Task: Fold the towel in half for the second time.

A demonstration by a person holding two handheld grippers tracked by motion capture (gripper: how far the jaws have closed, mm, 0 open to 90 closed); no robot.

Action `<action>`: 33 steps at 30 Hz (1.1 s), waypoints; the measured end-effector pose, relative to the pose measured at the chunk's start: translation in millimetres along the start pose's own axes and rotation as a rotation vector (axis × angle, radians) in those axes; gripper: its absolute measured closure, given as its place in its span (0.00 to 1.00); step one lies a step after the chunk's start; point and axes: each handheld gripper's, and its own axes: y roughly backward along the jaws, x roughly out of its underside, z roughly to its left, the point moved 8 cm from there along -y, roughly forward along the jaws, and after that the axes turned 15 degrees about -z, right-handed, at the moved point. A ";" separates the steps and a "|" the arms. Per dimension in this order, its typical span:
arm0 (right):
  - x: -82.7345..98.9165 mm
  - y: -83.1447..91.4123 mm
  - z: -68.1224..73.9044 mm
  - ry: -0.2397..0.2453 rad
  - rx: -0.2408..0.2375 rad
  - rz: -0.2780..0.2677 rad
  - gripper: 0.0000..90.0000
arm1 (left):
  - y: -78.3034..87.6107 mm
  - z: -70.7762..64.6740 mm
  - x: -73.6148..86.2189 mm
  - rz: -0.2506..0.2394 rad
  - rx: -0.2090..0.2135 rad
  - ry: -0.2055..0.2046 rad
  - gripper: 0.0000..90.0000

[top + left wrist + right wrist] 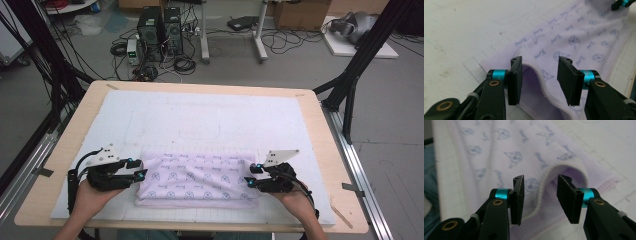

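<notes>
Towel (197,178), folded, lies flat on the worktop's white mat (200,120) near its front edge. We've got left gripper (140,168) and right gripper (249,176) at opposite ends, jaws open astride raised hem folds, likely set to pinch both.

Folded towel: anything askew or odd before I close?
Nothing damaged. The towel lies folded on the mat, but its top layer bulges up in a loop at each end, between the open left gripper and right gripper.

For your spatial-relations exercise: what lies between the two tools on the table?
The folded lilac printed cloth spans the stretch between the left tool and the right tool, seen in the high view.
</notes>
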 end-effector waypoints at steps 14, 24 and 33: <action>-3.4 26.5 19.2 -0.034 -0.080 -0.082 0.95 | 31.0 -12.3 13.9 -0.014 0.044 0.051 0.96; -18.7 58.2 34.6 0.012 -0.068 -0.130 0.76 | 48.9 -22.4 6.5 -0.011 0.017 0.013 0.63; -9.5 18.0 17.6 0.046 -0.033 -0.052 0.69 | 5.1 -9.2 10.3 0.013 0.017 0.001 0.65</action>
